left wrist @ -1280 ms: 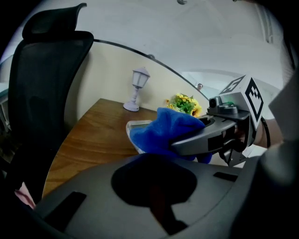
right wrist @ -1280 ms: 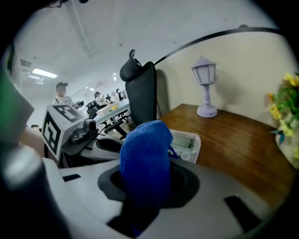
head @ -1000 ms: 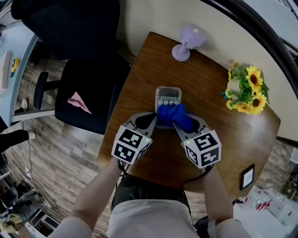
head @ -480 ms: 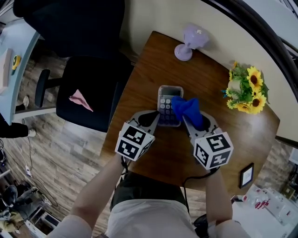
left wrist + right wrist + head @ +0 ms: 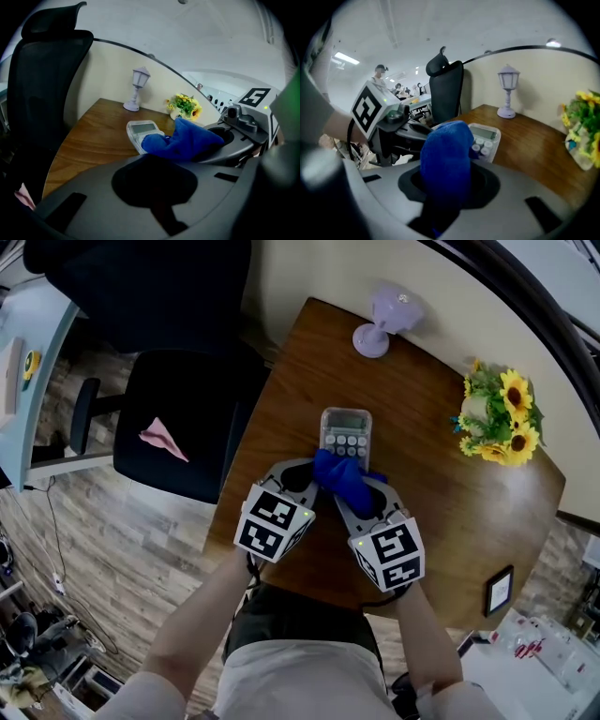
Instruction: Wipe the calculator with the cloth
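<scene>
A grey calculator (image 5: 345, 433) lies on the round wooden table (image 5: 441, 493), display end away from me. My right gripper (image 5: 354, 491) is shut on a blue cloth (image 5: 341, 474), which presses on the calculator's near end and hides the lower keys. The right gripper view shows the cloth (image 5: 445, 150) bulging out of the jaws, with the calculator (image 5: 485, 136) just behind it. My left gripper (image 5: 304, 471) sits at the calculator's near left corner; its fingertips are hidden. The left gripper view has the calculator (image 5: 139, 128) ahead with the cloth (image 5: 183, 140) on its right.
A small lilac lamp (image 5: 384, 319) stands at the table's far edge, and a sunflower bunch (image 5: 501, 416) at the right. A small framed card (image 5: 497, 596) lies near right. A black chair (image 5: 169, 418) with a pink scrap (image 5: 161, 442) stands left of the table.
The right gripper swept the cloth out over the calculator's right side, then drew it back left and toward me onto the near keys. The left gripper stayed in place.
</scene>
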